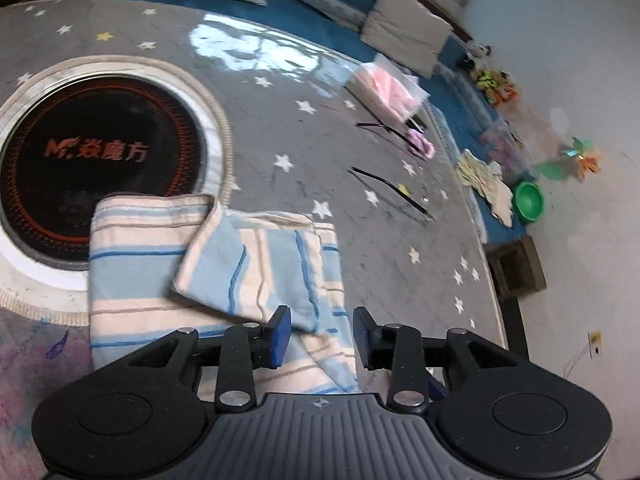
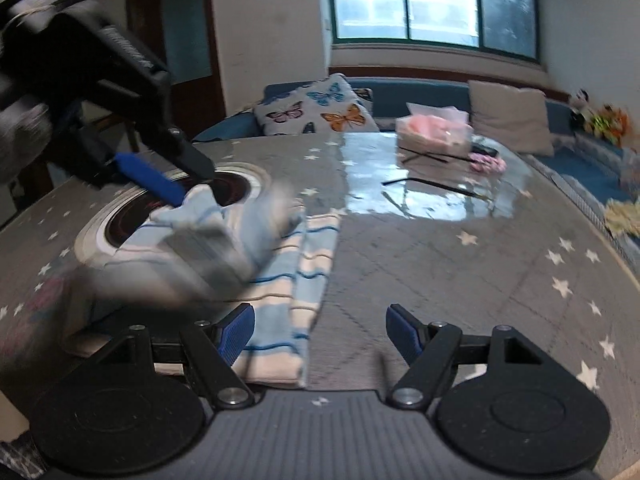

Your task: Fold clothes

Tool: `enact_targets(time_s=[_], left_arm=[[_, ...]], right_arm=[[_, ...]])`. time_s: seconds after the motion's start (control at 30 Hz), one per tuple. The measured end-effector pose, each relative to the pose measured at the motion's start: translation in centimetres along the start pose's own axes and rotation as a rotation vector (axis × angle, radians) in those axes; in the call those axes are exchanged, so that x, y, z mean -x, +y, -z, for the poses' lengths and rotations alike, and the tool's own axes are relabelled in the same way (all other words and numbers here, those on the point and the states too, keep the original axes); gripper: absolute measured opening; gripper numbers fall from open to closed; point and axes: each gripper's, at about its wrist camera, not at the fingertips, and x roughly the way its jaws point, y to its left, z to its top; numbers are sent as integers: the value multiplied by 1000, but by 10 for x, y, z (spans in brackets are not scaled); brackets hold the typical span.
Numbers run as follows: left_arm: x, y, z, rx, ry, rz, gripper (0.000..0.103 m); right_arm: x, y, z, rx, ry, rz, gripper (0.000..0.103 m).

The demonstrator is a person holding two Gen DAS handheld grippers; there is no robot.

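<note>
A blue, white and cream striped cloth [image 1: 224,264] lies part-folded on the grey star-patterned table [image 1: 360,184], one corner turned over on top. It overlaps the round black hotplate [image 1: 100,160]. My left gripper [image 1: 322,336] hovers over the cloth's near edge with its jaws apart and nothing between them. In the right wrist view the left gripper [image 2: 182,190] reaches in from the upper left above the blurred, raised cloth [image 2: 224,240]. My right gripper [image 2: 320,336] is open and empty just right of the cloth's near edge.
A clear bag of pink items [image 1: 388,88] and two black sticks [image 1: 392,192] lie on the far side of the table. A blue sofa with a butterfly cushion [image 2: 316,108] runs behind. A green bowl [image 1: 528,200] sits beyond the table's right edge.
</note>
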Motion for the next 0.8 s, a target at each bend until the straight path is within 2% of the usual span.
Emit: enact_targets(time_s=[0.17, 0.27, 0.43, 0.6, 0.7, 0.8], left_arm=[[9, 9, 2, -20, -16, -13, 43], [15, 22, 6, -40, -36, -44, 45], [24, 52, 17, -63, -81, -144, 52], [26, 91, 30, 3, -59, -187, 52], [27, 105, 38, 11, -67, -212, 55], [23, 114, 43, 21, -61, -223, 55]], right_arm=[[2, -17, -7, -64, -11, -17, 72], [-4, -18, -16, -70, -16, -61, 66], [-24, -3, -30, -56, 13, -170, 65], [-51, 17, -35, -7, 52, -207, 63], [-58, 24, -33, 15, 64, -211, 58], [-65, 28, -34, 31, 76, -213, 58]])
